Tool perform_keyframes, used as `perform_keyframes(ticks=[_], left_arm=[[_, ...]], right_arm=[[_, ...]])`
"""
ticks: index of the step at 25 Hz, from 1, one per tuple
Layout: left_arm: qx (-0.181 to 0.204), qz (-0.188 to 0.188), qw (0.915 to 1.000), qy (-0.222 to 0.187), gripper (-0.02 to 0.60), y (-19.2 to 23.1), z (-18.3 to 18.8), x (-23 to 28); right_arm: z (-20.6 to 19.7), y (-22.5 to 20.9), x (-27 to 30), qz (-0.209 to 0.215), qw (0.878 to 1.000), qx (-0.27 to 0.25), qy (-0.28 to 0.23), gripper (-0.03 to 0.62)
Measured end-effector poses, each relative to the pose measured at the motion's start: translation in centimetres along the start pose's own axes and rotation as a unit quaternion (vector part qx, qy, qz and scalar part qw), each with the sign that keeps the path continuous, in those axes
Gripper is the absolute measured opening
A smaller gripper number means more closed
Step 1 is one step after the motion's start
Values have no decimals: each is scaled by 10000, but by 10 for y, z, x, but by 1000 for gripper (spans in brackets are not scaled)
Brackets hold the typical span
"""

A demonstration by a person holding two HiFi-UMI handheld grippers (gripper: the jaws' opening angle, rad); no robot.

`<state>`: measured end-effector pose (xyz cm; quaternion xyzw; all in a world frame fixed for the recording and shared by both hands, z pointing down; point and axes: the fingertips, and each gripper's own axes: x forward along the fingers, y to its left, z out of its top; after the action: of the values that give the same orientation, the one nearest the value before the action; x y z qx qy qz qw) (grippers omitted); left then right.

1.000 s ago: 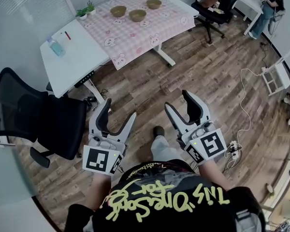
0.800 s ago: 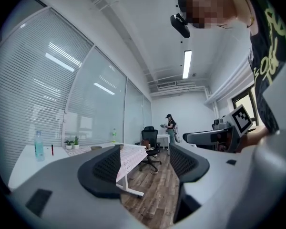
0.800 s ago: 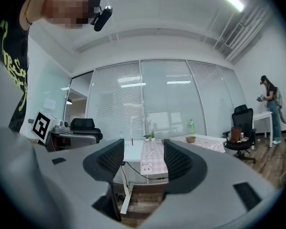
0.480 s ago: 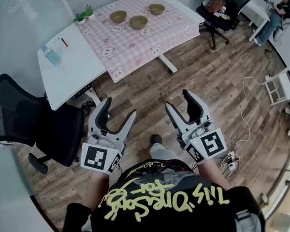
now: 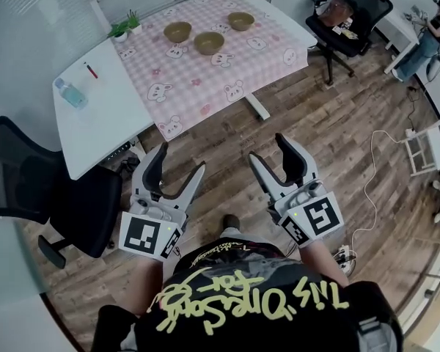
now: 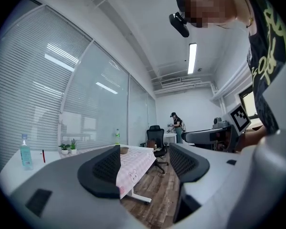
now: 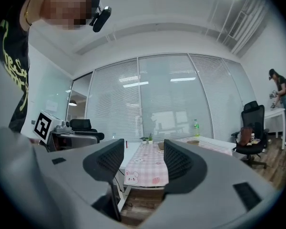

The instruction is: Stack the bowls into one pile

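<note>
Both pairs of jaws stand wide apart with nothing between them. I carry the left gripper (image 5: 177,163) and right gripper (image 5: 270,151) level, since the work is out of reach. Well ahead is the table (image 5: 95,116); on its pink cloth (image 5: 205,79) sit the bowls (image 5: 209,42), apparently three, unstacked.

light: bright, even; ceiling strip (image 6: 192,58), blinded windows (image 7: 167,94)
shadows: soft
edges: fisheye bend, black corners in my gripper views
focus: sharp
</note>
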<state>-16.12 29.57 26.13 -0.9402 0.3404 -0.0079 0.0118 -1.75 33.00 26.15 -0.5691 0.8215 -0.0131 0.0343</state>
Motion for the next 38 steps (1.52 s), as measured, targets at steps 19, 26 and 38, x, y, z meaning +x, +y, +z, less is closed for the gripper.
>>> perform_keyframes(ticks=[19, 26, 38], left_arm=[[-14, 208, 9998, 68, 321, 12, -12, 37], [-9, 188, 9998, 38, 321, 16, -10, 43], [63, 151, 9999, 57, 321, 12, -7, 51]], right_arm=[[-11, -36, 34, 206, 9998, 34, 51, 244], [-7, -35, 41, 243, 9997, -21, 52, 244], [-2, -43, 39, 247, 9997, 1, -22, 244]])
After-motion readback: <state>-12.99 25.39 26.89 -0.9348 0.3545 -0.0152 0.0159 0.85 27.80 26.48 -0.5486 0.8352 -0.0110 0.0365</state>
